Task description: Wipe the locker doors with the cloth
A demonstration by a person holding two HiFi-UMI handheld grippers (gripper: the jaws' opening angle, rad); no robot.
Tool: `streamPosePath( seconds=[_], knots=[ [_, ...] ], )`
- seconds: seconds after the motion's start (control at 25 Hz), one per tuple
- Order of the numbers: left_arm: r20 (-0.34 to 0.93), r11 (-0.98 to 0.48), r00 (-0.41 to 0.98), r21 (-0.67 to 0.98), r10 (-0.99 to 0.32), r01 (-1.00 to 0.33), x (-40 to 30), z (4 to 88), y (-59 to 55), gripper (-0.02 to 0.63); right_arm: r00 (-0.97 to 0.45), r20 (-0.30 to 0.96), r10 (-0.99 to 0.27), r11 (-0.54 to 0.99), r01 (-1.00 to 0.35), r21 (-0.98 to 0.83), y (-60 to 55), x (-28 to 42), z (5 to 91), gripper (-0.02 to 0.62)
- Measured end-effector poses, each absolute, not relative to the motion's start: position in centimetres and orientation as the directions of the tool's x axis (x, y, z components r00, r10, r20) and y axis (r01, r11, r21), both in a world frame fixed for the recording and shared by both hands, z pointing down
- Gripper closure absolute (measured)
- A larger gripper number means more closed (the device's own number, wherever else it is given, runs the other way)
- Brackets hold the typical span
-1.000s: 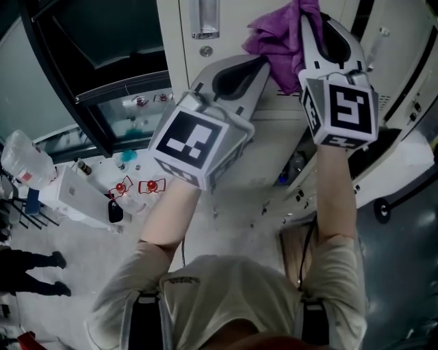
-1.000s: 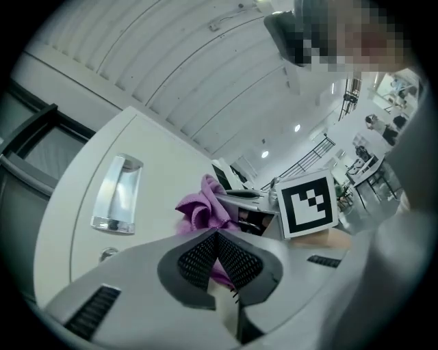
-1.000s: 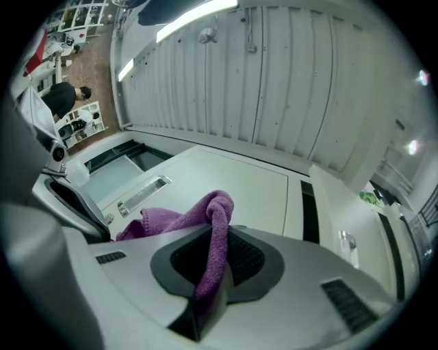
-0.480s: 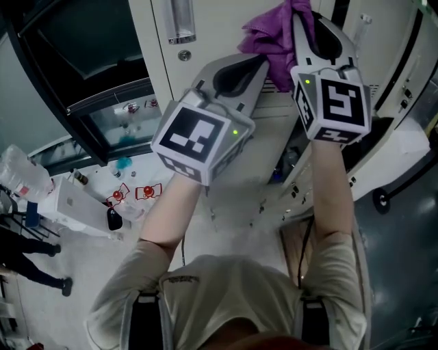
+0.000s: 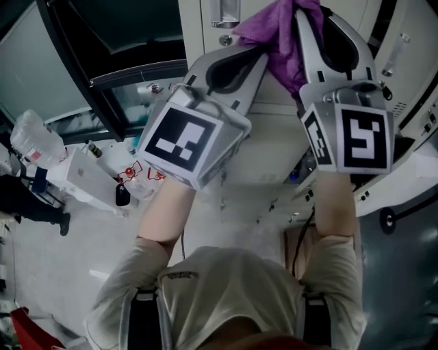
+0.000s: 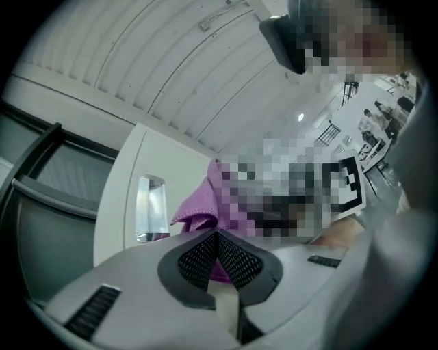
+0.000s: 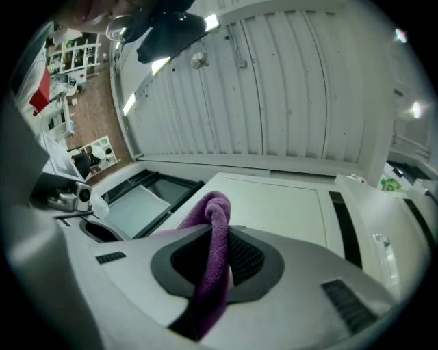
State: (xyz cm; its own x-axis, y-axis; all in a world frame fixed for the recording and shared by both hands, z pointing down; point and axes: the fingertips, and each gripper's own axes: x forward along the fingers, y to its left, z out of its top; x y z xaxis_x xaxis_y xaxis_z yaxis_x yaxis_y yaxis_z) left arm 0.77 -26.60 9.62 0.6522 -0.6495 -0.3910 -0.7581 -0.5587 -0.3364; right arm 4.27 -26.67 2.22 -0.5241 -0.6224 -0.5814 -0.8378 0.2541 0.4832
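Note:
The purple cloth [image 5: 279, 42] hangs bunched against the cream locker door [image 5: 200, 27], just right of its metal handle [image 5: 226, 14]. My right gripper [image 5: 301, 17] points up at the door and is shut on the cloth. In the right gripper view a band of cloth [image 7: 215, 225] runs between the pads of the right gripper [image 7: 220, 254], with the door [image 7: 280, 205] beyond. My left gripper [image 5: 241, 49] is raised beside it at the left. Its jaws [image 6: 217, 238] are shut, tips at the cloth's lower edge [image 6: 200, 210], next to the handle [image 6: 150, 208].
A dark-framed glass panel [image 5: 116, 48] stands left of the lockers. On the floor at the left lie a plastic bottle [image 5: 33, 145], a white box [image 5: 76, 176] and small items. A person's legs [image 5: 31, 205] show at the far left. Another locker door [image 5: 410, 55] is at the right.
Both grippers and the cloth have risen slightly along the door. The head view has shifted, so the handle now sits closer to the cloth. Both grips look unchanged.

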Motion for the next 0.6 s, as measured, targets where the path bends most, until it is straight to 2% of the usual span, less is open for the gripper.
streamPosePath(
  seconds=[0.32,0.6],
  knots=[
    [-0.368,-0.438,0.529,-0.307,-0.764,-0.845,-6.0,11.5,-25.4,0.603,-0.650,-0.526,-0.548,0.424,-0.758,0.496,-25.7,-2.4,5.7,0.546],
    [-0.333,-0.404,0.484,-0.282,-0.809,-0.870,-8.6,14.0,-26.1,0.603,-0.694,-0.444,-0.567,0.495,-0.718,0.490,-27.6,-5.7,9.5,0.546]
  ],
)
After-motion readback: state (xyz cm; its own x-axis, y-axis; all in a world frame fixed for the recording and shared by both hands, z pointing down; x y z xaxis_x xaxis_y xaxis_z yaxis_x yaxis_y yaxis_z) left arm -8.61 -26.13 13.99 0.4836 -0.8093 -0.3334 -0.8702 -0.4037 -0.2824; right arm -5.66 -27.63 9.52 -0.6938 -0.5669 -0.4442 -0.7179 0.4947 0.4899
